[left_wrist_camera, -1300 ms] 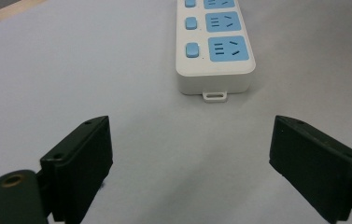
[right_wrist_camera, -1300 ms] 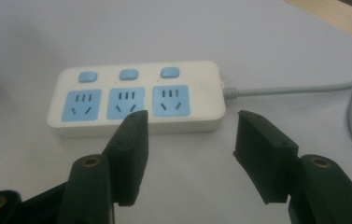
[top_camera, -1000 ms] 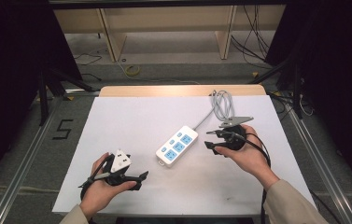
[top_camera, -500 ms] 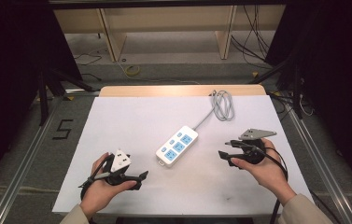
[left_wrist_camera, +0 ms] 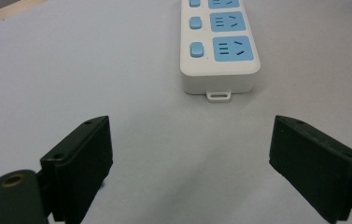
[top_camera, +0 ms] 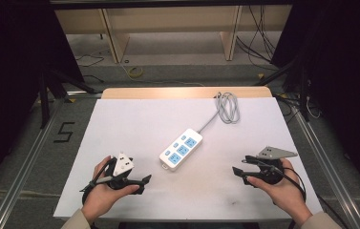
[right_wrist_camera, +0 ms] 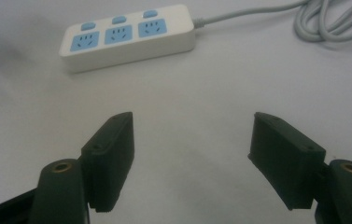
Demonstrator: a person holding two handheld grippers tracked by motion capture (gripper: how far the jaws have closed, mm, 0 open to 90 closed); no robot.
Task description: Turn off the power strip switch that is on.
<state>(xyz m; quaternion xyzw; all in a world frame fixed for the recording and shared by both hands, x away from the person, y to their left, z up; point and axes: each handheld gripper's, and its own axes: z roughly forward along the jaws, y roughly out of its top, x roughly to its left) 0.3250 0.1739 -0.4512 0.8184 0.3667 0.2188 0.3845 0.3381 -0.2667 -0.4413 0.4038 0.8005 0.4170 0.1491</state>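
the right gripper [top_camera: 238,168] is drawing back toward the lower right of the high view, away from the coiled cable [top_camera: 227,106] at the upper centre where it sat a second ago, and its jaws have just been opening with nothing between them. they are standing spread over bare table [right_wrist_camera: 201,102] in the right gripper view. the power strip [top_camera: 181,148] is lying flat at the centre of the frame, untouched, its cord trailing up to the coil. the left gripper [top_camera: 144,180] is waiting at the lower left, jaws wide and empty, pointed at the strip's near end. the cable appears to be let go and settled; judging by this, the handling looks finished or paused.
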